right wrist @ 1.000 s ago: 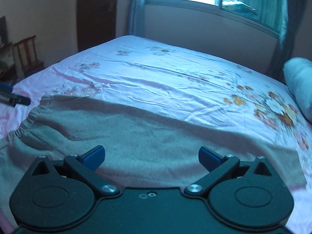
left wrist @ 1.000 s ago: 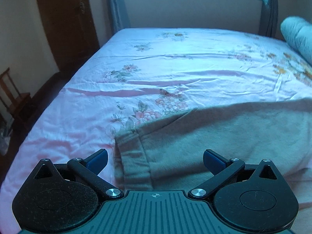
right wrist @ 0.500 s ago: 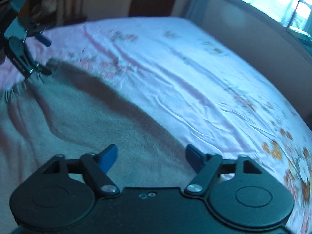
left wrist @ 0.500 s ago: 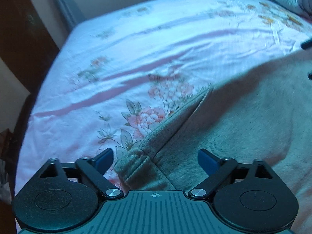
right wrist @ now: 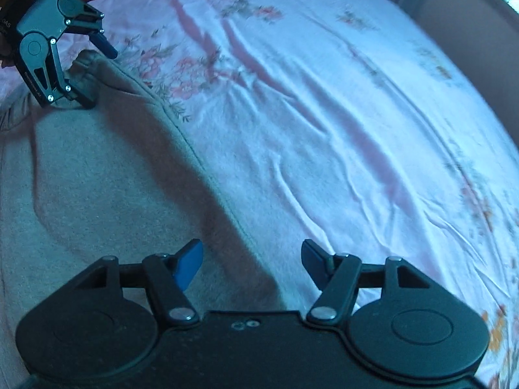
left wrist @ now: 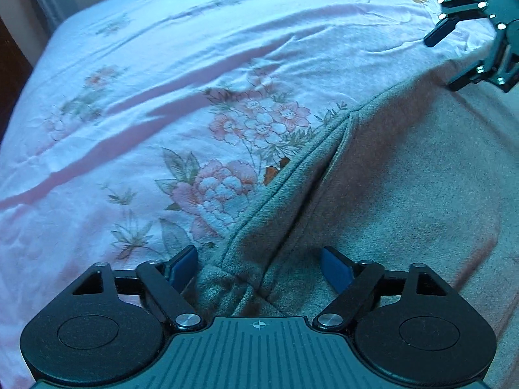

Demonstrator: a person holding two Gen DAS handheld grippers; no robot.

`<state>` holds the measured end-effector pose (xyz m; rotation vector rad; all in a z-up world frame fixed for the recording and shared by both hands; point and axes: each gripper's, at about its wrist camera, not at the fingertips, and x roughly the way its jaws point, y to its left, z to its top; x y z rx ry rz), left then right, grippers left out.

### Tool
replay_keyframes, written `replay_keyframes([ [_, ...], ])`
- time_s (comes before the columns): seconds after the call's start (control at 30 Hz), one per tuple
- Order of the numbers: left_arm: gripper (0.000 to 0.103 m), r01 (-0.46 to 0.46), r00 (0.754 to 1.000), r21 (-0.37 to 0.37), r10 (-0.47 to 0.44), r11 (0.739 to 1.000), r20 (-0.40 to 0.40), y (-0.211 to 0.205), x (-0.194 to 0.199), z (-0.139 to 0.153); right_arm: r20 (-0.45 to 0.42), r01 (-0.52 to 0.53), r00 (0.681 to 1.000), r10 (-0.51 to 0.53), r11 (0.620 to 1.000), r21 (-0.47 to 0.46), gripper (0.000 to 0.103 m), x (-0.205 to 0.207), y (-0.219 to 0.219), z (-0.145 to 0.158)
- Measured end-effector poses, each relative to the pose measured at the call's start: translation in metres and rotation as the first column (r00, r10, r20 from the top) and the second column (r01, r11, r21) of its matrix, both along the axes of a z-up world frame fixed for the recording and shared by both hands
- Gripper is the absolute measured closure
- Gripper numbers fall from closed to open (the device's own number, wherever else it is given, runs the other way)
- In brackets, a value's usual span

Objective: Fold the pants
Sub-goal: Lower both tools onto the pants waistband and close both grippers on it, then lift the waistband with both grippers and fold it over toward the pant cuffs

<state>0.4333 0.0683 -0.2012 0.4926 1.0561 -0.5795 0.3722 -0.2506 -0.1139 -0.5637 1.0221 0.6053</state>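
Observation:
Grey fleece pants (left wrist: 405, 201) lie flat on a pink floral bedsheet (left wrist: 155, 74). My left gripper (left wrist: 259, 267) is open, its jaws straddling the elastic waistband corner (left wrist: 233, 278) of the pants. My right gripper (right wrist: 251, 261) is open, its jaws straddling the pants' far edge (right wrist: 227, 210) further along the leg. The pants also show in the right wrist view (right wrist: 81, 178). The right gripper shows at the top right of the left wrist view (left wrist: 454, 52), and the left gripper at the top left of the right wrist view (right wrist: 100, 71).
The bedsheet (right wrist: 340, 113) stretches wide beyond the pants, wrinkled. A curtain and wall corner (left wrist: 48, 3) stand past the bed's far end. A wall (right wrist: 470, 16) runs along the bed's far side.
Both grippers have dropped low over the pants' far edge. The left one has closed in on the waistband corner, the right one on the leg edge. Both remain open.

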Motion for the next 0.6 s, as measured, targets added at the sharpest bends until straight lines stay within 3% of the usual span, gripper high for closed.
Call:
replay_keyframes([
  [0.13,0.03,-0.008,1.0,-0.027,0.008,1.0,0.0,0.002,0.0,-0.003,-0.072,0.004,0.997,-0.004,1.0,0.003,0.047,0.016,-0.005,-0.011],
  [0.2,0.037,-0.014,1.0,-0.035,0.014,0.999,-0.002,0.002,-0.001,-0.002,-0.125,0.014,0.992,-0.008,0.999,0.045,0.071,0.018,-0.007,-0.011],
  [0.27,0.045,-0.02,1.0,-0.028,0.02,0.999,0.007,0.002,-0.003,-0.001,-0.158,0.019,0.987,-0.009,0.998,0.063,0.083,0.016,-0.005,-0.012],
  [0.33,0.054,-0.028,0.999,-0.015,0.028,1.0,0.018,0.002,-0.003,0.002,-0.137,-0.004,0.991,0.006,1.0,0.019,0.087,0.008,0.001,-0.012],
  [0.4,0.064,-0.031,0.999,-0.005,0.031,1.0,0.033,0.001,-0.006,0.005,-0.108,-0.007,0.994,0.006,1.0,-0.009,0.1,0.001,0.007,-0.011],
  [0.6,0.078,-0.034,0.992,0.031,0.031,0.999,0.12,-0.003,-0.027,0.021,0.02,0.028,0.999,-0.028,0.999,-0.021,0.103,-0.027,0.007,0.001],
])
